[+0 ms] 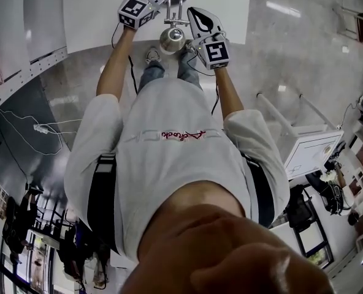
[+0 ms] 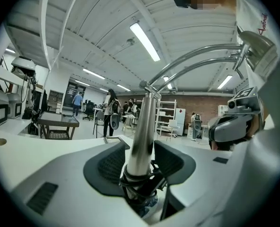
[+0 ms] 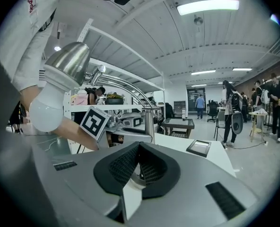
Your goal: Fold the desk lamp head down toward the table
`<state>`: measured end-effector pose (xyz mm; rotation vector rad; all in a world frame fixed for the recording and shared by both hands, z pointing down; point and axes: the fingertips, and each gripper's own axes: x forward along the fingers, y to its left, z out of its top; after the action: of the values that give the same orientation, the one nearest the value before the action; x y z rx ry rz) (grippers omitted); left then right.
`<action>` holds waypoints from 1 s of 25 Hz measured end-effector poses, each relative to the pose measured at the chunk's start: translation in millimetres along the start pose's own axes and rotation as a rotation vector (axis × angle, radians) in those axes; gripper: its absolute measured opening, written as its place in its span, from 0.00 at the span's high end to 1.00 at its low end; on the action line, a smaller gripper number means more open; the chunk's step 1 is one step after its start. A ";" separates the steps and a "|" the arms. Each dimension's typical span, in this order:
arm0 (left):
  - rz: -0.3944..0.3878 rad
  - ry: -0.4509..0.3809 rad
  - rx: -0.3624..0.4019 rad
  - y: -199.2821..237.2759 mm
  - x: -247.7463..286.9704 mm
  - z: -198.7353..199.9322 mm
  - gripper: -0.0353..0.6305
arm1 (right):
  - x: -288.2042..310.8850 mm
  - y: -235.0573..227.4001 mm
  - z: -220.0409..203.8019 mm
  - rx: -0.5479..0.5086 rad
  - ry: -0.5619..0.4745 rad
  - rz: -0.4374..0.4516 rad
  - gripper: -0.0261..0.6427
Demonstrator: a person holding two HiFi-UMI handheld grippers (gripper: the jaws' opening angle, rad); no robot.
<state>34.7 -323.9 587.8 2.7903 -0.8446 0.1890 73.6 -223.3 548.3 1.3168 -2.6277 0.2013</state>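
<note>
My left gripper [image 2: 140, 151] has its jaws spread wide. The upright polished chrome post [image 2: 143, 122] of the desk lamp stands between the pads, unsqueezed, and a black cable [image 2: 139, 183] is wound round the post's foot. From the post's top, two curved chrome tubes [image 2: 196, 58] arch toward two o'clock and reach the brushed-metal conical lamp head [image 2: 256, 42]. My right gripper [image 3: 139, 149] has its jaws pressed together, pads meeting at their tips. In its view the lamp head hangs at ten o'clock, its white bulb [image 3: 44, 109] pointing down. In the head view both grippers flank the lamp head at twelve o'clock, over the white table [image 1: 89, 17].
</note>
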 end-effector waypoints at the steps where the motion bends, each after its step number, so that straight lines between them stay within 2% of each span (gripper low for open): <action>1: -0.008 0.000 0.000 0.6 3.8 1.1 0.65 | 0.7 0.4 0.0 -0.002 0.001 0.001 0.92; 5: -0.043 0.001 0.014 -2.4 15.9 7.0 0.65 | 1.6 1.2 0.3 0.000 -0.005 0.004 0.92; 13: -0.055 -0.013 0.046 -6.4 23.2 15.4 0.70 | 2.7 7.7 9.3 -0.010 -0.029 0.041 0.92; 17: -0.063 -0.010 0.044 -5.5 23.5 15.4 0.69 | -0.5 11.8 17.7 -0.056 -0.030 0.058 0.92; 20: -0.060 -0.012 0.040 -5.5 24.1 15.6 0.69 | -6.3 15.7 35.4 -0.220 -0.071 0.071 0.92; 25: -0.058 -0.013 0.033 -5.2 25.2 15.4 0.69 | -16.8 33.0 58.7 -0.701 -0.101 0.124 0.92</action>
<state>59.3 -336.9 576.7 2.8462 -0.7689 0.1766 50.4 -202.8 486.2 0.9310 -2.4830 -0.7193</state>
